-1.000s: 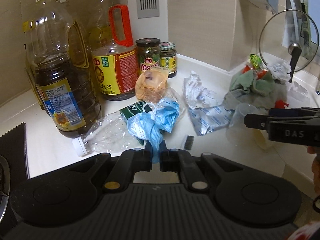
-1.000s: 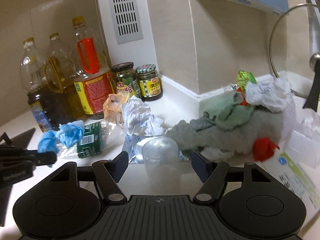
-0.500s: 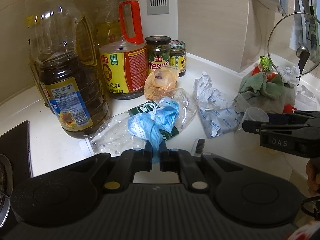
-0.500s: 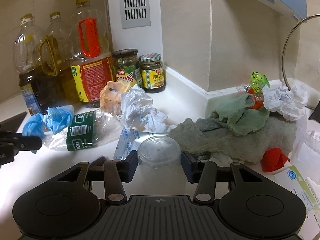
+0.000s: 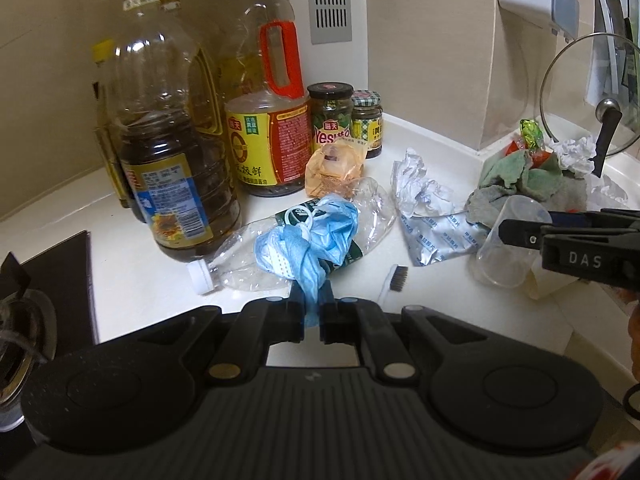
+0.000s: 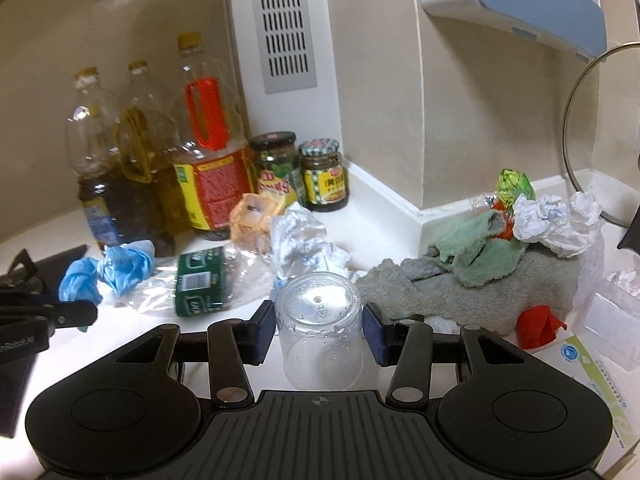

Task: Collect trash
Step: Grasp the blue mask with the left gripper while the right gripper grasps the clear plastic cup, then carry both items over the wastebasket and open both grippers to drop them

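Note:
A crumpled blue face mask (image 5: 316, 236) hangs from my left gripper (image 5: 312, 304), which is shut on its lower end just above a crushed clear bottle (image 5: 240, 264) with a green label. In the right wrist view the mask (image 6: 120, 268) shows at the left, with the left gripper (image 6: 76, 314) beside it. My right gripper (image 6: 319, 328) is shut on an upturned clear plastic cup (image 6: 318, 320), its blue pads against both sides. From the left wrist view the cup (image 5: 504, 256) tilts in the right gripper (image 5: 516, 232), above the white counter.
Oil bottles (image 5: 172, 160) and two jars (image 5: 330, 120) stand along the back wall. An orange wrapper (image 5: 336, 172), a silver foil pack (image 5: 432, 236), a toothbrush (image 5: 394, 280), green and grey towels (image 6: 460, 280) and crumpled paper (image 6: 552, 220) lie about. A glass lid (image 5: 592, 92) leans at right, a stove (image 5: 24, 308) at left.
The right gripper's jaws closed in from wide apart onto the clear cup. The left gripper rose a little with the blue mask still in it.

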`<state>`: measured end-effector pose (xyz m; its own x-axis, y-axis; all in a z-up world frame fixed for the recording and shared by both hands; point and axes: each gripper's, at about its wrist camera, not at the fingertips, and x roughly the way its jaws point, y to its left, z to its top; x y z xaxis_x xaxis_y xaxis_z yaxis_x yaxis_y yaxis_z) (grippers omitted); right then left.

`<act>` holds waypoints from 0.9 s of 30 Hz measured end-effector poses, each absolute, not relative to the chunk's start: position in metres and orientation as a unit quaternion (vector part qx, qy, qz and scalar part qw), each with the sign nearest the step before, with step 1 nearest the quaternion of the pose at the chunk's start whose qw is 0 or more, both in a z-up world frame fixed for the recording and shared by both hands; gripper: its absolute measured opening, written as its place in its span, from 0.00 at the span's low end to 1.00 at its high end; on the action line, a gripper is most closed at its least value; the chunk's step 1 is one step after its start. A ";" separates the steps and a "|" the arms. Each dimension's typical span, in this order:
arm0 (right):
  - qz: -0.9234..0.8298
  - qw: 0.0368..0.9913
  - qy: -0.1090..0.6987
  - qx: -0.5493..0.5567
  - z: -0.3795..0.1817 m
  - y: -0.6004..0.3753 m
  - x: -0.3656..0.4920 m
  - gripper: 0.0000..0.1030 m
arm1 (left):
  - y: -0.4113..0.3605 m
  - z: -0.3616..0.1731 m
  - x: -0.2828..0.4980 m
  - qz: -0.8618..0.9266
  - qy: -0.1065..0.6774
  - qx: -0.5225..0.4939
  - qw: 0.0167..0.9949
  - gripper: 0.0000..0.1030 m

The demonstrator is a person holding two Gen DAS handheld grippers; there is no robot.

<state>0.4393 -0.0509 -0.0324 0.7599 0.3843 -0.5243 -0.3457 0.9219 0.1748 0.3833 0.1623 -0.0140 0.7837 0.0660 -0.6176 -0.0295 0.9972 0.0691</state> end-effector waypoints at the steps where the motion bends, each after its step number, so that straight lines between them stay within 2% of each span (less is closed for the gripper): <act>1: 0.199 0.937 0.284 0.035 -0.030 -0.053 0.435 0.46 | 0.160 -0.012 0.379 0.028 0.327 0.027 0.944 0.06; 17: 0.253 0.925 0.277 0.064 -0.009 -0.113 0.344 0.46 | 0.093 0.003 0.285 0.043 0.320 0.021 0.946 0.06; 27: 0.269 0.907 0.314 0.081 -0.026 -0.147 0.275 0.46 | 0.053 -0.018 0.213 0.023 0.350 -0.007 0.936 0.06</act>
